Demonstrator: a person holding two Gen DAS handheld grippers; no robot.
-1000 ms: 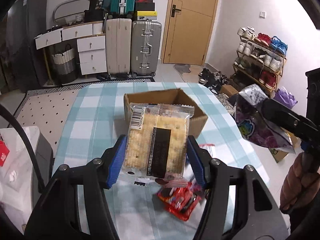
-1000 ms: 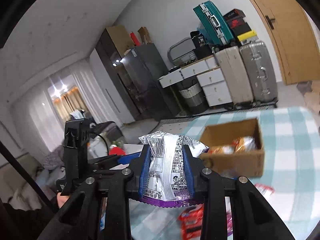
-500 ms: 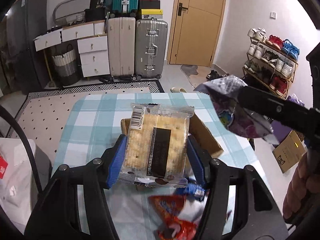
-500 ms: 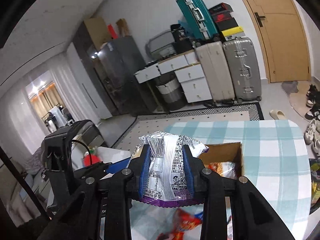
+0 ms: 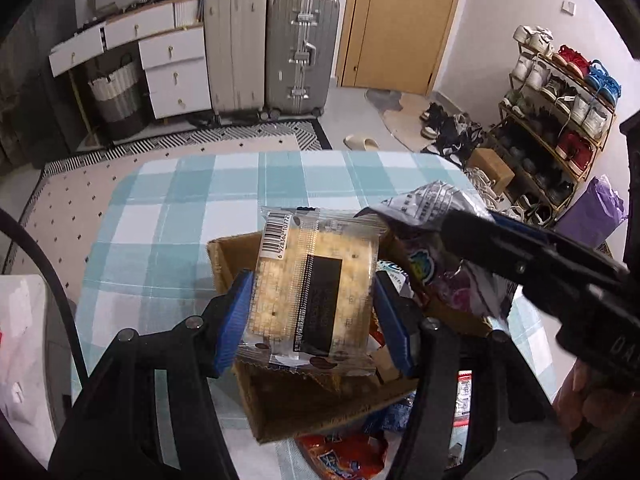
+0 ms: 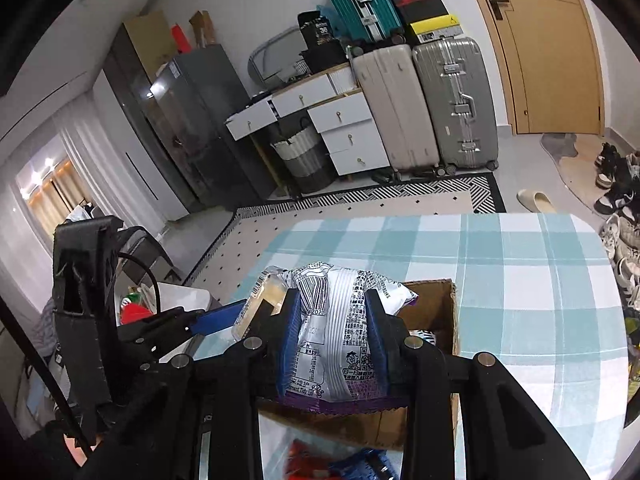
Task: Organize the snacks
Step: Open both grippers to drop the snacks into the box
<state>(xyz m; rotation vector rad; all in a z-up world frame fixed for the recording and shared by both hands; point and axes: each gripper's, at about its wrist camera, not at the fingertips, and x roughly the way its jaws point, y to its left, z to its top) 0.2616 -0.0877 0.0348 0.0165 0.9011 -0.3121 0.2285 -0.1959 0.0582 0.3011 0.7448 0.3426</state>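
My left gripper (image 5: 314, 316) is shut on a clear pack of crackers (image 5: 316, 284) with a black label and a barcode, held over the open cardboard box (image 5: 280, 400). My right gripper (image 6: 331, 344) is shut on a silver and purple snack bag (image 6: 340, 340), also above the box (image 6: 436, 312). In the left wrist view the right gripper (image 5: 520, 256) reaches in from the right with the bag (image 5: 432, 232) over the box's right side. In the right wrist view the cracker pack (image 6: 260, 304) shows to the left. Some packets lie inside the box, mostly hidden.
The box stands on a table with a blue and white checked cloth (image 5: 180, 216). Red and blue snack packets (image 5: 344, 456) lie on the cloth in front of the box. Suitcases (image 5: 300, 48), drawers and a shoe rack (image 5: 560, 104) line the room beyond.
Both grippers have moved forward and lower with their packs, from short of the box to right above its opening. The grips on both packs are unchanged.
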